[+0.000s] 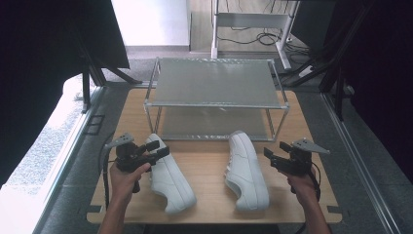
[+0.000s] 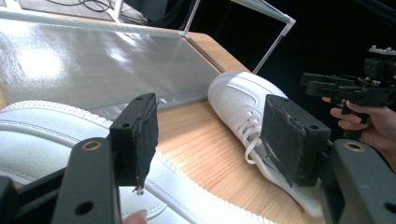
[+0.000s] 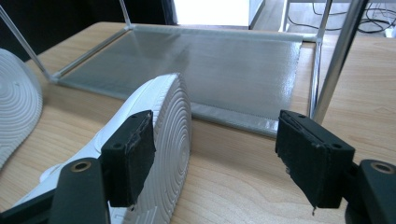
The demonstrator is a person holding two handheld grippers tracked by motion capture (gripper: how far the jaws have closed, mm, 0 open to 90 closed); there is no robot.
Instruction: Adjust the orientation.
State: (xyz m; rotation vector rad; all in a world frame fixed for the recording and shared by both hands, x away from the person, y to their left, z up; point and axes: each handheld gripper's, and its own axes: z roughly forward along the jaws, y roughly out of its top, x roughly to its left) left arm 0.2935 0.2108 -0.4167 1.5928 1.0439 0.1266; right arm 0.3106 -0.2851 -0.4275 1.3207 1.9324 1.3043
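Observation:
Two white sneakers lie on the wooden table (image 1: 207,163) in front of a metal rack (image 1: 214,83). The left sneaker (image 1: 169,178) is just right of my left gripper (image 1: 158,148), which is open with its jaws above the shoe's edge (image 2: 37,135). The right sneaker (image 1: 246,170) lies on its side, toe toward the rack, its ribbed sole (image 3: 170,135) facing my right gripper (image 1: 275,152). That gripper (image 3: 217,156) is open and empty, its left jaw close beside the sole. From the left gripper (image 2: 212,140) I see the right sneaker (image 2: 243,100) and the other gripper (image 2: 345,88) beyond it.
The rack has two mesh shelves; the lower shelf (image 3: 196,65) rests near table level just behind the shoes, and a thin corner post (image 3: 334,60) rises ahead of my right gripper. Bare wood (image 1: 207,163) lies between the sneakers. Dark frames and floor surround the table.

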